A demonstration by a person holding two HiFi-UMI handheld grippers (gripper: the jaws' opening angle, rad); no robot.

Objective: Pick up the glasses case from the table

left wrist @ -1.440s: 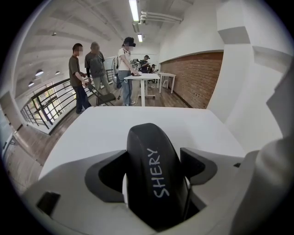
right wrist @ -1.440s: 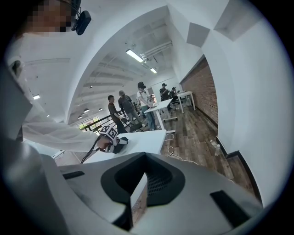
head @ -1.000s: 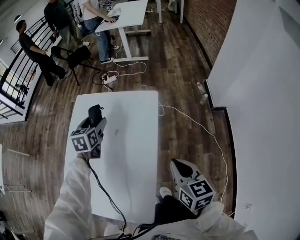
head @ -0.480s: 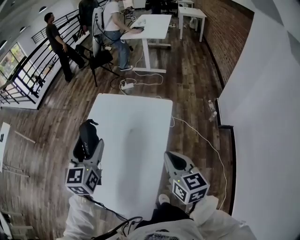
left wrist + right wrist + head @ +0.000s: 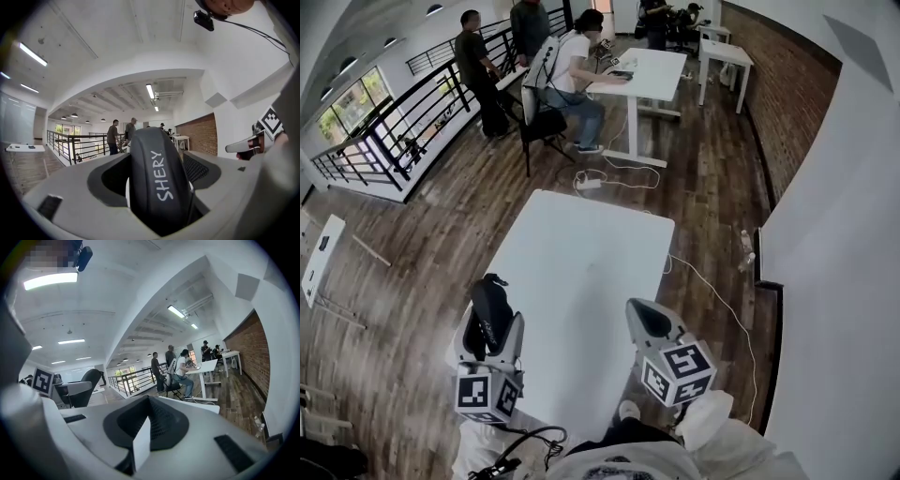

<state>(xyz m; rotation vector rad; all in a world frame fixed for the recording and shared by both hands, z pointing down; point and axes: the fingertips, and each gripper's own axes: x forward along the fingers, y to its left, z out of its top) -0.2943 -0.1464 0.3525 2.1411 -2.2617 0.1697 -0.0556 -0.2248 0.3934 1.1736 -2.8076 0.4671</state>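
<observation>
Black and rounded, with "SHERY" hand-lettered in white down its back, the glasses case (image 5: 157,180) sits clamped in the left gripper (image 5: 493,330), whose jaws stand wide on either flank of the shell and press on its long sides. The case runs lengthwise along the jaws, its far end poking out past the tips. In the head view it is held in the air, off the white table (image 5: 581,253), at about that table's near left edge. The case looks like a stiff moulded shell, probably light, that should keep its form under the squeeze; its smooth, curved skin appears the main risk, since a rounded side can slide out of flat pads if the grip slackens or the wrist tilts. A hold across the narrow width near the middle of its length, as here, seems the soundest place, with the weight shared evenly either way and no load on the ends. The right gripper (image 5: 649,321) hangs at the table's near right side, its jaws together with nothing between them, taking no part in the carry. A pale cable (image 5: 712,291) trails over the wooden floor (image 5: 441,234) beside the table. Farther off, people gather at a white desk (image 5: 652,73) near a black railing (image 5: 403,122), with a brick wall (image 5: 787,84) on the right.
</observation>
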